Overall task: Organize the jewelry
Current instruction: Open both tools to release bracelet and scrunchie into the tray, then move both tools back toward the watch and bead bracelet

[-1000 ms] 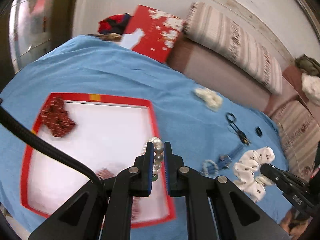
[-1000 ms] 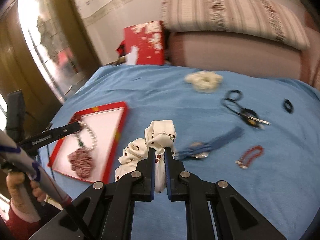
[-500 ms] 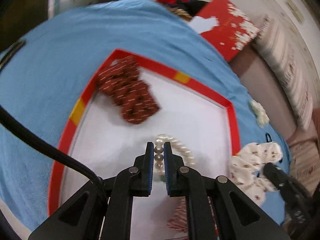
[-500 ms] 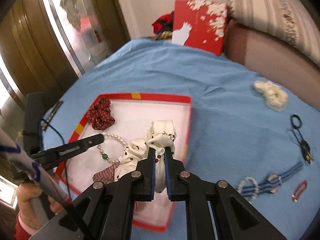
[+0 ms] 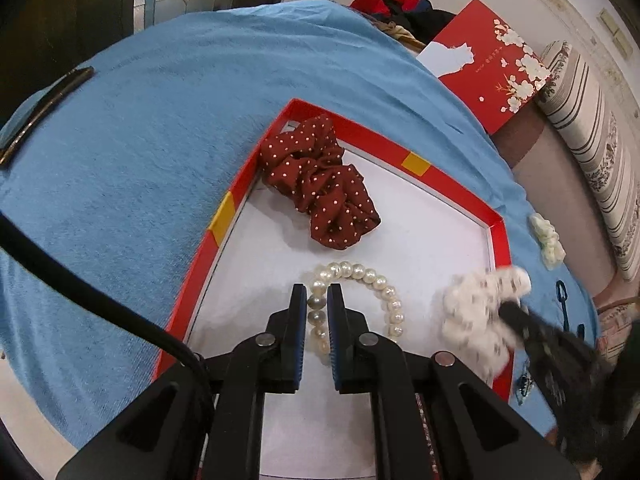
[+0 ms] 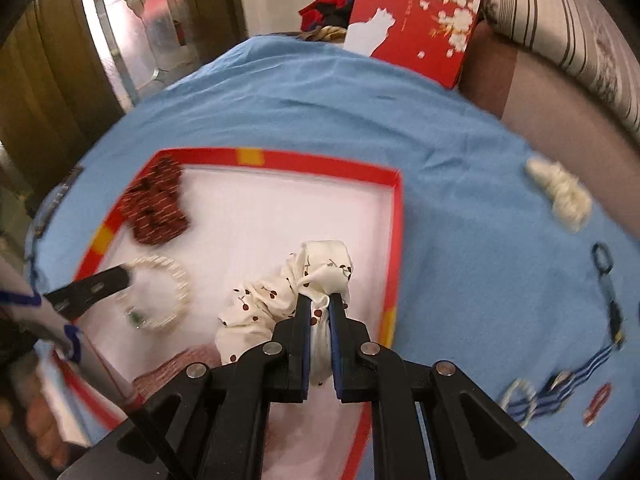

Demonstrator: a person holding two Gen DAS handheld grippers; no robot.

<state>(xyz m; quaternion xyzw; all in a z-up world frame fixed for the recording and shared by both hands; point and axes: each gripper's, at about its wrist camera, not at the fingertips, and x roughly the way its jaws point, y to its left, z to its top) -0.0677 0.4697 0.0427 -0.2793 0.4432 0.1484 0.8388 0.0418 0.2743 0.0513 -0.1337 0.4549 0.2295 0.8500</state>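
Observation:
A shallow red-rimmed tray [image 5: 456,188] [image 6: 320,160] with a white floor lies on the blue cloth. My left gripper [image 5: 317,294] is shut on the pearl bracelet [image 5: 376,280], whose loop rests low over the tray floor. In the right wrist view the pearl bracelet [image 6: 176,280] shows at the tray's left, with the left gripper [image 6: 120,278] on it. My right gripper [image 6: 319,300] is shut on a white cherry-print scrunchie [image 6: 280,292], held over the tray's right part; the same scrunchie [image 5: 476,304] appears blurred in the left view. A dark red dotted scrunchie [image 5: 320,184] [image 6: 156,208] lies in the tray's far corner.
On the cloth right of the tray lie a cream scrunchie [image 6: 560,192], a black clip [image 6: 604,264], a blue striped band [image 6: 560,384] and a small red bracelet [image 6: 596,400]. A red gift box [image 6: 416,20] leans at the back beside a striped cushion [image 5: 592,152]. A dark pen [image 5: 44,112] lies at the cloth's left edge.
Both grippers swept left and down over the tray, each keeping its grip. The pearl bracelet now hangs low inside the tray, and the white scrunchie has come from the cloth to above the tray.

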